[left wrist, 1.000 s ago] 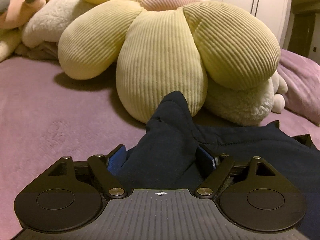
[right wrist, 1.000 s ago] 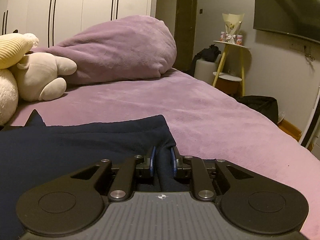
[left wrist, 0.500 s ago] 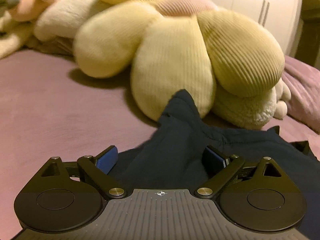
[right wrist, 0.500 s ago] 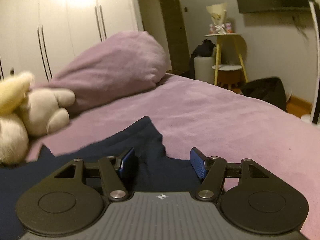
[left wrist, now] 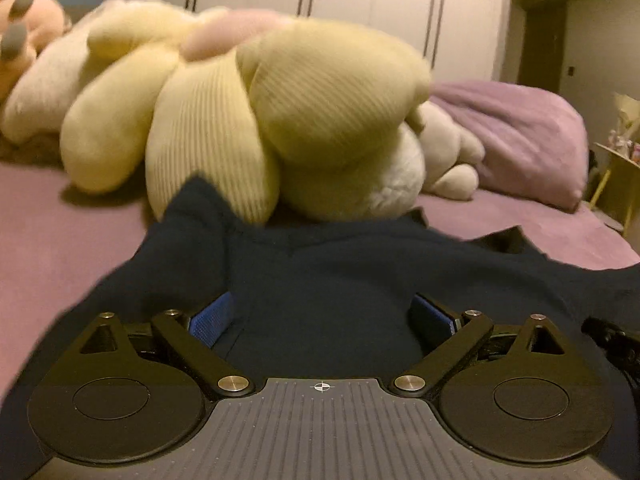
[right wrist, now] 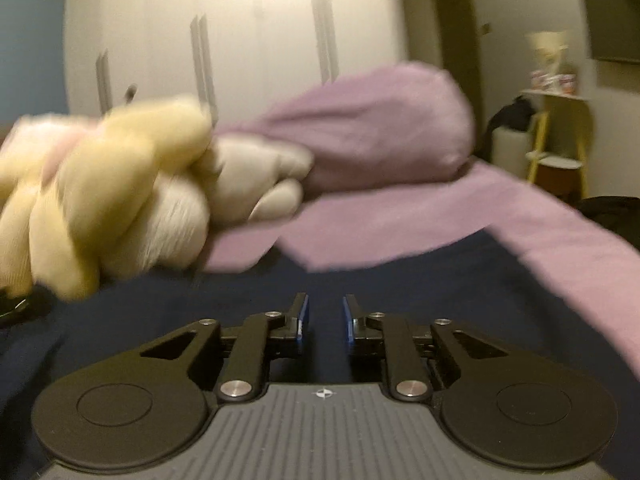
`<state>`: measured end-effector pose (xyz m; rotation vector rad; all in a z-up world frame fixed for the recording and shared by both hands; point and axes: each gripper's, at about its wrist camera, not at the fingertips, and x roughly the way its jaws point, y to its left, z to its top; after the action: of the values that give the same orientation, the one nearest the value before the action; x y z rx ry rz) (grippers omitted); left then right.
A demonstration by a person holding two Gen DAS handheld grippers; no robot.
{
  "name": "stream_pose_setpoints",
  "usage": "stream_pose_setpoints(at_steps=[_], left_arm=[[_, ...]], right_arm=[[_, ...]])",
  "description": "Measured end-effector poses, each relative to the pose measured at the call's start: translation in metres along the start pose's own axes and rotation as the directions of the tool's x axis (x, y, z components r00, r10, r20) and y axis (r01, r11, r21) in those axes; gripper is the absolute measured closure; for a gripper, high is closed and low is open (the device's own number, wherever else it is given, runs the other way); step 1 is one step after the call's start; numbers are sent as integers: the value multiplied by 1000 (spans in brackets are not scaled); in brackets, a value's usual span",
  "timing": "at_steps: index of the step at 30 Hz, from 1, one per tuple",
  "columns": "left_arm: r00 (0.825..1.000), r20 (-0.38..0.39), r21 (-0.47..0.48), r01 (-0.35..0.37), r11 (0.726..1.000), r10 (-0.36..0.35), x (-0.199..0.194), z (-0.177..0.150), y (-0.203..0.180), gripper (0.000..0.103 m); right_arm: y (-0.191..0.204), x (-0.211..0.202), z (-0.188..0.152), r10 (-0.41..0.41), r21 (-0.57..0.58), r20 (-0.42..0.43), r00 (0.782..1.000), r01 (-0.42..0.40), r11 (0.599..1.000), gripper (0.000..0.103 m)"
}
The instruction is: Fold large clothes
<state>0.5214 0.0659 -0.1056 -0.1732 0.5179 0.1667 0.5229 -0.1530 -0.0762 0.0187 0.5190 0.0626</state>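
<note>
**Hovering over a dark garment on the purple bed**

Lying across the purple bed cover [left wrist: 60, 240], the navy garment [left wrist: 340, 280] filled the lower middle of both wrist views. One pointed corner of it rose against the yellow flower cushion [left wrist: 224, 128], and its far edge ran along the foot of the white plush toy [left wrist: 400, 176].

The left gripper [left wrist: 324, 316] stood spread wide over the cloth. Its jaws had just been opening a little further, and the blue pads [left wrist: 212, 316] sat well apart, one at each side of a broad stretch of navy fabric. The pads did not press on the cloth; it simply lay between and beneath them.

The right gripper [right wrist: 325, 318] was narrowed to a slim gap, its jaws having just been closing. Navy cloth showed through the gap and all around the fingers, but the right wrist view was badly smeared by motion blur, so whether a fold was pinched between the pads [right wrist: 304, 316] could not be told.

Beyond the garment, the right wrist view showed the purple pillow [right wrist: 380, 120] behind the plush toys, with the white wardrobe doors [right wrist: 260, 48] along the back wall. A yellow side table [right wrist: 560, 120] stood at the far right near a dark doorway. In the left wrist view a pink plush with grey tips [left wrist: 24, 40] lay at the upper left edge, beside the cushion.
</note>
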Motion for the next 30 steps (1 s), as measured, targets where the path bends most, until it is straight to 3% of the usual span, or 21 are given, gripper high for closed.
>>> stream_pose_setpoints(at_steps=[2,6,9,11,16,17,19,21,22,23,25,27,28,30], left_arm=[[1000,26,11,1,1000,-1,5,-3,-2,3],[1000,-2,12,-6,1000,6,8,-1,-3,2],[999,-12,24,43,999,-43,-8,3,9,2],[1000,7,69,6,998,-7,-29,-2,23,2],[999,-21,-5,-33,999,33,-85,-19,85,0],[997,-61,7,-55,998,55,-94,-28,96,0],[993,-121,-5,-2,1000,1,-118,-44,117,0],[988,-143,-79,53,995,-64,-144,-54,131,0],[981,-157,-113,96,989,-113,-153,-56,134,0],[972,-162,-160,146,976,-172,-160,-59,138,0],[949,-184,-247,209,946,-258,-161,-62,140,0],[924,-235,-327,217,920,-302,-147,-62,139,0],[920,-252,-355,202,913,-301,-141,-62,139,0],[916,-262,-420,174,890,-303,-128,-60,141,0]], right_arm=[[2,13,-12,0,-8,-23,1000,0,1000,87],[-7,30,-25,24,19,-7,1000,-23,1000,90],[-9,25,-22,26,26,-9,1000,-26,999,90],[-20,15,-17,63,78,-14,998,-62,995,90],[-84,-59,-26,90,186,25,996,-93,978,90],[-100,-78,-32,65,204,29,997,-70,976,90],[-133,-118,-45,-67,230,-22,997,71,971,89],[-169,-166,-60,-57,367,-24,998,62,928,83],[-181,-184,-65,-59,419,-49,997,74,905,72],[-192,-200,-71,-61,470,-69,996,87,878,48],[-211,-214,-85,47,595,-66,997,1,804,45],[-222,-206,-95,180,714,-73,981,-75,696,45],[-224,-198,-99,223,759,-73,972,-91,645,45],[-223,-179,-102,244,806,-90,966,-73,588,46]])
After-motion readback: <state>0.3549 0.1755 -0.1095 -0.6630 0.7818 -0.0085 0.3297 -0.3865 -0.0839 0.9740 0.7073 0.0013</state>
